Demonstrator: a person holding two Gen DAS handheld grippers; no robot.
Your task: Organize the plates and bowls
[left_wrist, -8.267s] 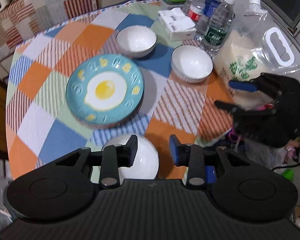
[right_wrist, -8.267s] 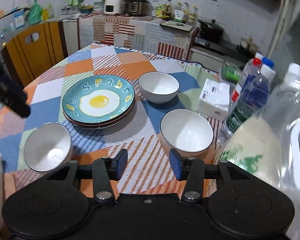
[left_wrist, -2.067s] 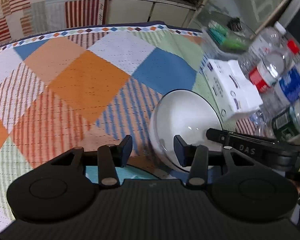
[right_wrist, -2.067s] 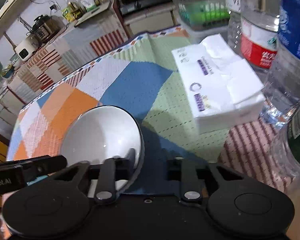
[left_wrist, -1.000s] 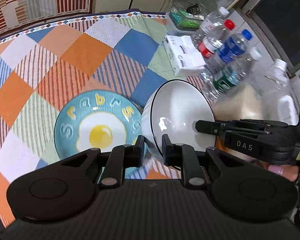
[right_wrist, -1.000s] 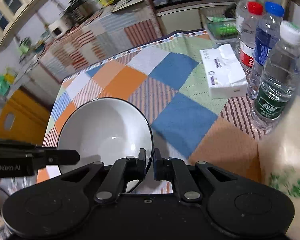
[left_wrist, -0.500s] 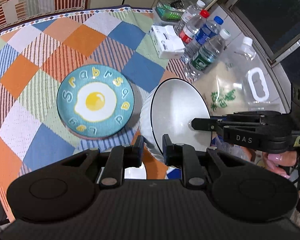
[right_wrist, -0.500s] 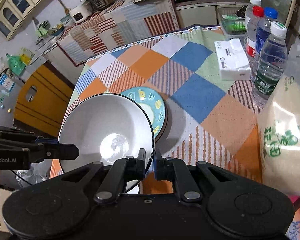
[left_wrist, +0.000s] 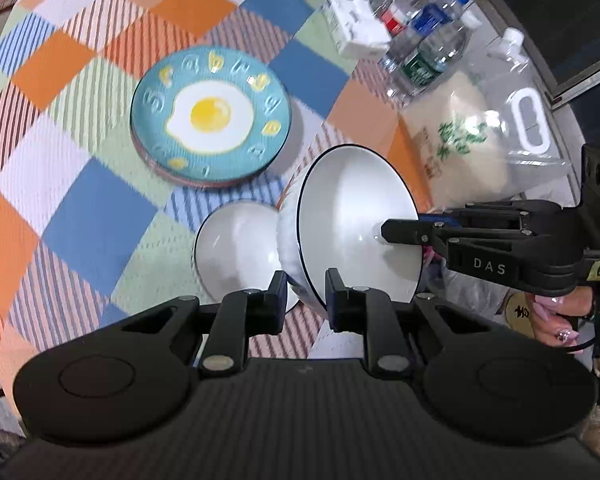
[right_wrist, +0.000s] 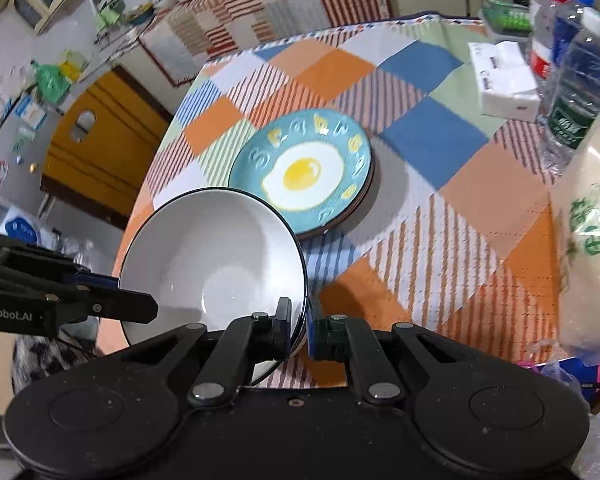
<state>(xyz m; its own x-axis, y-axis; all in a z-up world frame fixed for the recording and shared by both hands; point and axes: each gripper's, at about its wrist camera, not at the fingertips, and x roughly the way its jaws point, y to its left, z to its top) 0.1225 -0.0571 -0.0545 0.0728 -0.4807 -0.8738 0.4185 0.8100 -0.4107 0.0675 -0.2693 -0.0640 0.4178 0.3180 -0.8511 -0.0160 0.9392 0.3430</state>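
Pinching one white bowl (left_wrist: 356,216) by opposite rims, both hand-held grippers (left_wrist: 305,294) (right_wrist: 298,330) partly hide a second bowl (left_wrist: 236,248).

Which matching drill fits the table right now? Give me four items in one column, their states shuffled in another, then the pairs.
Items:
1. held bowl
2. second bowl
3. egg plate
4. tissue pack

States:
A. sits on the cloth beside the water bottles
B. tops a small stack of plates, nothing on it
C. clamped at its rim by both the left gripper and the right gripper, tilted
D. rests upright on the tablecloth under the held one

Pairs: 1-C, 2-D, 3-B, 4-A
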